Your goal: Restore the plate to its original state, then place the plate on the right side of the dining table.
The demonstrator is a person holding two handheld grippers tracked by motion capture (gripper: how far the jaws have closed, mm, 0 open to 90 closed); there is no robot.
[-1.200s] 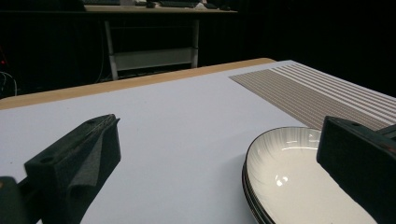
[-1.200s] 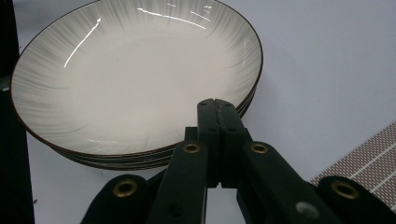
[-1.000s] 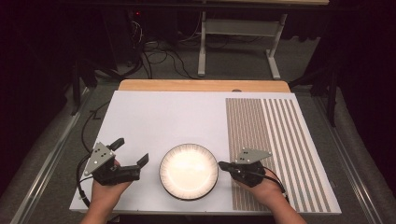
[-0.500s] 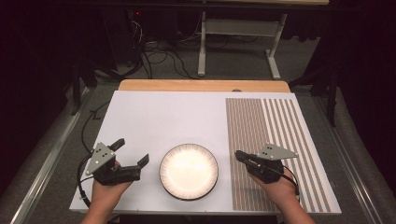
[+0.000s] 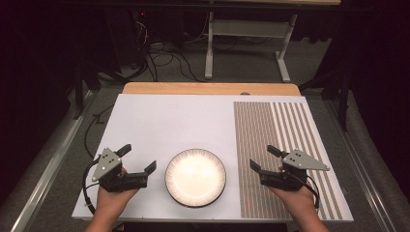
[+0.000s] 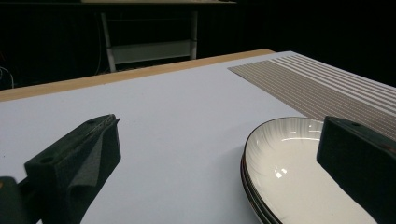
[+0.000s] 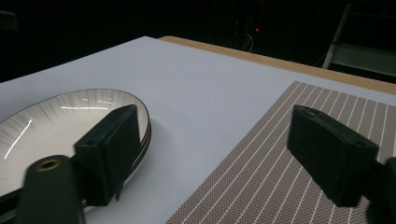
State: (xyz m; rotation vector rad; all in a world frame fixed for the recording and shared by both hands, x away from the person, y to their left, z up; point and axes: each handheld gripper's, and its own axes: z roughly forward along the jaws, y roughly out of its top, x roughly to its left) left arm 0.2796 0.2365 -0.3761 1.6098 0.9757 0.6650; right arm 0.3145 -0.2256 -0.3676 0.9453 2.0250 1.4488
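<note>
Right gripper (image 5: pixel 263 158) hovers over the striped placemat (image 5: pixel 280 154), jaws spread wide with nothing between them; they have just been opening. It sits a little to the right of the plates (image 5: pixel 195 177), not touching them. Left gripper (image 5: pixel 139 157) is likewise released and empty, just left of the plates, over the white desk (image 5: pixel 174 121).

Hidden or unclear: in the right gripper view the near jaw covers part of the plates' (image 7: pixel 60 126) rim, and the bottom and left edges of the frame cut the stack off. In the left gripper view the right-hand jaw overlaps the plates (image 6: pixel 289 163), and the frame bottom crops them. Exact count of the stack is hard to settle (the edge lines suggest two or three).

Plates: round, shallow, glossy white centre with fine radial lines toward a thin dark rim, bright glare on the surface. They rest flat on the white desk surface near its front edge, between the two grippers and just left of the placemat.
</note>
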